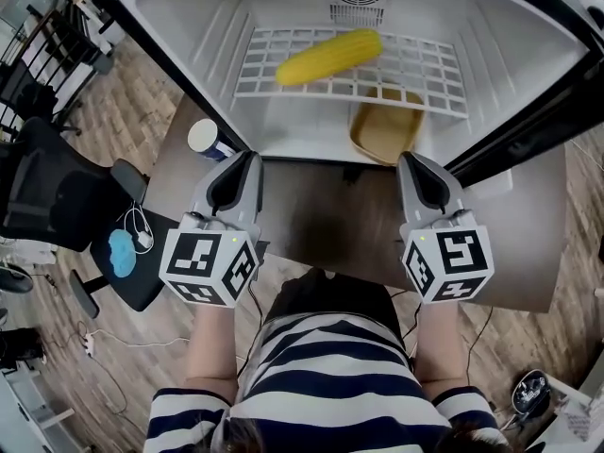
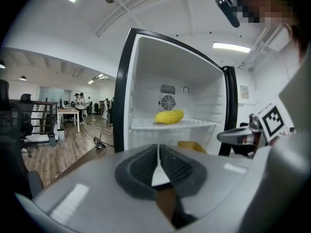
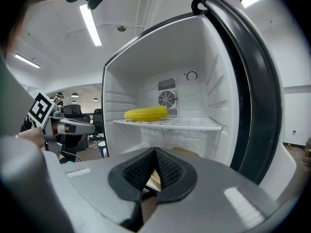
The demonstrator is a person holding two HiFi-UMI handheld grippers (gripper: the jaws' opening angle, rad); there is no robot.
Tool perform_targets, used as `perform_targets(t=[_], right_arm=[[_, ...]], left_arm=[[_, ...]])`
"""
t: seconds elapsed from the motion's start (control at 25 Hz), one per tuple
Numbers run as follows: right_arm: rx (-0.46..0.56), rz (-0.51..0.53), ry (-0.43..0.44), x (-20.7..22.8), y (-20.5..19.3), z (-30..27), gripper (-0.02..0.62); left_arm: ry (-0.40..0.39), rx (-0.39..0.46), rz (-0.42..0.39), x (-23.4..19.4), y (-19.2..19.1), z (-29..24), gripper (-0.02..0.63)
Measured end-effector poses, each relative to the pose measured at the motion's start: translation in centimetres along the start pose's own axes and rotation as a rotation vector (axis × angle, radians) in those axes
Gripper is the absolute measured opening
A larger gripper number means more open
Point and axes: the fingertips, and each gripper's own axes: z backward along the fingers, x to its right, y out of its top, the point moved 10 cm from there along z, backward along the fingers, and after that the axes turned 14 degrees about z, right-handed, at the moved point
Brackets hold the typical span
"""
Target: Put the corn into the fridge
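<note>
A yellow corn cob (image 1: 329,57) lies on the white wire shelf (image 1: 415,74) inside the open fridge (image 1: 170,17). The left gripper view shows the corn (image 2: 169,116) on that shelf, and the right gripper view shows the corn (image 3: 145,113) too. My left gripper (image 1: 229,163) and right gripper (image 1: 422,163) hover side by side in front of the fridge, both shut and empty, well short of the corn. Jaw pads meet in the left gripper (image 2: 159,152) and the right gripper (image 3: 154,155) views.
A tan tray (image 1: 387,128) lies on the fridge floor under the shelf. A paper cup (image 1: 207,139) stands on the brown table (image 1: 321,220) at left. A black office chair (image 1: 57,196) is at far left. The fridge door (image 3: 252,96) stands open at right.
</note>
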Motion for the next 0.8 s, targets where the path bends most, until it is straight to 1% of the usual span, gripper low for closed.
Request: perform_targets(t=[0.24, 0.4, 0.6, 0.8], right_arm=[[0.004, 0.001, -0.001, -0.2, 0.2, 0.1, -0.002], [0.010, 0.001, 0.000, -0.7, 0.4, 0.0, -0.002], [0.045, -0.019, 0.032, -1.1, 1.3, 0.3, -0.002], [0.046, -0.009, 0.030, -1.1, 1.7, 0.4, -0.002]], left_arm=[[-0.021, -0.017, 0.029, -0.2, -0.2, 0.1, 0.000], [-0.021, -0.016, 0.027, -0.5, -0.3, 0.3, 0.000], [-0.049, -0.022, 0.048, -0.4, -0.2, 0.6, 0.000], [-0.054, -0.025, 0.049, -0.4, -0.2, 0.7, 0.000]])
